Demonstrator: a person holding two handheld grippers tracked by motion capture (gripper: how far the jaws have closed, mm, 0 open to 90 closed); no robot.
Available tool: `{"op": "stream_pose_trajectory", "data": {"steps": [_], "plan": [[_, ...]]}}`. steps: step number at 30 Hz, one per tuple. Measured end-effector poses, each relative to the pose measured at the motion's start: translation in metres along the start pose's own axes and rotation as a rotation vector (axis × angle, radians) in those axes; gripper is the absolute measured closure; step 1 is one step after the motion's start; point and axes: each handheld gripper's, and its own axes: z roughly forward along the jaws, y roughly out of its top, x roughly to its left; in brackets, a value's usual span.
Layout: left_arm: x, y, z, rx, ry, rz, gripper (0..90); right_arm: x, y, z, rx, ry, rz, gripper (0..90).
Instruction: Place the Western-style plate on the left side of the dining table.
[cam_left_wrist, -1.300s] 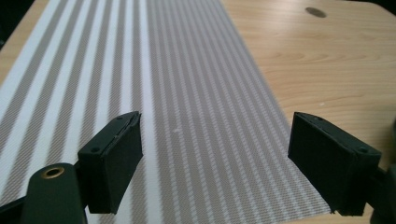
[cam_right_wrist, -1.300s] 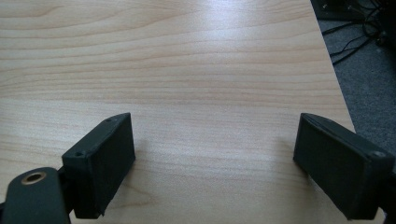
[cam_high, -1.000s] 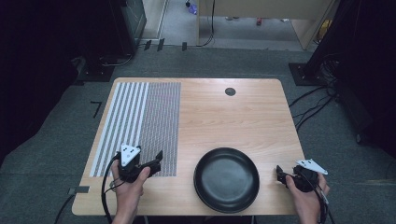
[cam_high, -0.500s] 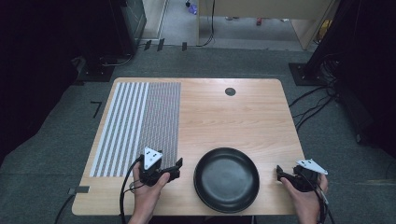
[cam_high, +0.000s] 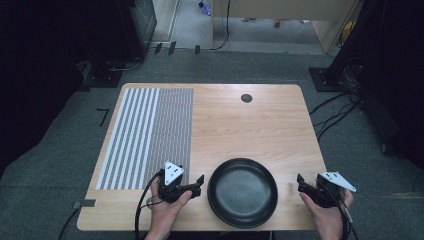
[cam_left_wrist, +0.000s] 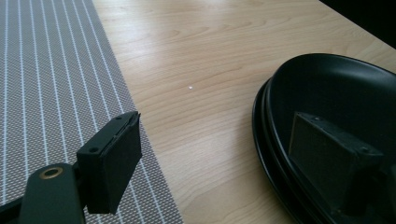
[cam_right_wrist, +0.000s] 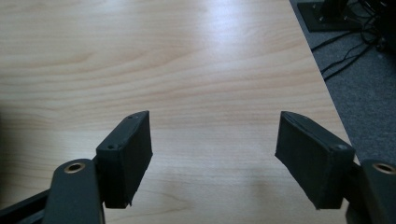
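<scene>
A: Black dish (cam_high: 242, 192), lower centre of the high view, near the front edge of the wooden counter (cam_high: 250, 125). Left claw (cam_high: 197, 183) just beside its left rim; right claw (cam_high: 301, 182) at lower right, apart from the dish. Striped grey mat (cam_high: 147, 135) takes up the left of the counter; a small dark round spot (cam_high: 246, 98) lies upper centre.

B: Jaw state from there?

A: Hard to read. Left gripper view settles it: left claw (cam_left_wrist: 229, 161) spread wide, holding nothing, one jaw over the mat (cam_left_wrist: 51, 74), the other low over the dish (cam_left_wrist: 336, 88). Two rims look stacked there, so perhaps two dishes; I cannot tell.

B: Risk?

A: My judgement: closing from here, that jaw could scrape the rim and push the dish towards the near edge.

B: Right gripper view?

A: Right claw (cam_right_wrist: 212, 156) wide, empty, bare wood (cam_right_wrist: 187, 56) ahead, grey floor (cam_right_wrist: 369, 93) with cables at the upper right.
</scene>
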Motion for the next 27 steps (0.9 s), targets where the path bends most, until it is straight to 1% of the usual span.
{"op": "stream_pose_trajectory", "data": {"steps": [1,2,3,4,5,6,7,8,10,12,14,15,16,17,19,20,22,23,24,25,26,27], "plan": [[-0.001,0.000,0.000,0.002,-0.005,0.004,17.0,0.000,0.000,0.000,0.000,0.000,0.000,28.8],[-0.003,0.000,0.000,0.003,-0.010,0.006,16.8,0.002,0.001,-0.002,-0.011,0.009,0.000,30.3],[-0.004,-0.001,0.001,0.003,-0.014,0.008,16.6,0.004,0.002,-0.004,-0.020,0.023,0.003,32.5],[-0.007,-0.002,0.002,0.009,-0.024,0.016,16.3,0.007,0.002,-0.007,-0.027,0.047,0.003,35.2],[-0.007,-0.002,0.002,0.009,-0.024,0.016,16.2,0.007,0.002,-0.007,-0.027,0.047,0.003,35.2],[-0.010,-0.003,0.004,0.017,-0.033,0.016,16.1,0.010,0.003,-0.009,-0.033,0.064,0.001,36.6],[-0.010,-0.003,0.004,0.017,-0.033,0.016,16.0,0.010,0.003,-0.009,-0.033,0.064,0.001,36.6],[-0.012,-0.004,0.005,0.022,-0.038,0.017,15.9,0.013,0.005,-0.013,-0.041,0.088,0.005,40.2],[-0.016,-0.006,0.007,0.026,-0.050,0.024,16.0,0.016,0.006,-0.016,-0.053,0.125,0.007,42.6],[-0.019,-0.006,0.008,0.031,-0.058,0.028,16.0,0.019,0.007,-0.020,-0.081,0.174,0.006,45.2],[-0.020,-0.007,0.008,0.032,-0.064,0.031,16.0,0.023,0.008,-0.023,-0.098,0.188,0.008,47.6],[-0.021,-0.007,0.009,0.035,-0.068,0.033,16.0,0.023,0.008,-0.023,-0.098,0.188,0.008,47.6],[-0.023,-0.008,0.010,0.040,-0.077,0.033,16.0,0.028,0.008,-0.026,-0.114,0.220,0.011,49.9],[-0.023,-0.008,0.010,0.040,-0.077,0.033,16.0,0.030,0.008,-0.027,-0.111,0.232,0.014,51.3],[-0.025,-0.010,0.011,0.047,-0.090,0.038,16.2,0.034,0.008,-0.027,-0.091,0.258,0.022,53.3],[-0.025,-0.010,0.011,0.047,-0.090,0.038,16.3,0.036,0.008,-0.028,-0.071,0.265,0.032,55.2],[-0.027,-0.010,0.011,0.048,-0.100,0.036,16.7,0.038,0.008,-0.028,-0.063,0.266,0.032,56.9],[-0.029,-0.011,0.011,0.052,-0.115,0.038,18.3,0.041,0.008,-0.030,-0.055,0.285,0.042,60.1],[-0.030,-0.012,0.011,0.053,-0.120,0.041,20.9,0.043,0.008,-0.031,-0.051,0.305,0.054,61.7],[-0.030,-0.012,0.011,0.053,-0.120,0.041,24.1,0.043,0.008,-0.031,-0.051,0.305,0.054,61.7],[-0.031,-0.013,0.011,0.055,-0.138,0.034,26.7,0.046,0.008,-0.033,-0.045,0.348,0.068,64.6],[-0.031,-0.013,0.011,0.054,-0.145,0.026,28.4,0.048,0.008,-0.033,-0.048,0.363,0.065,65.3]]}}
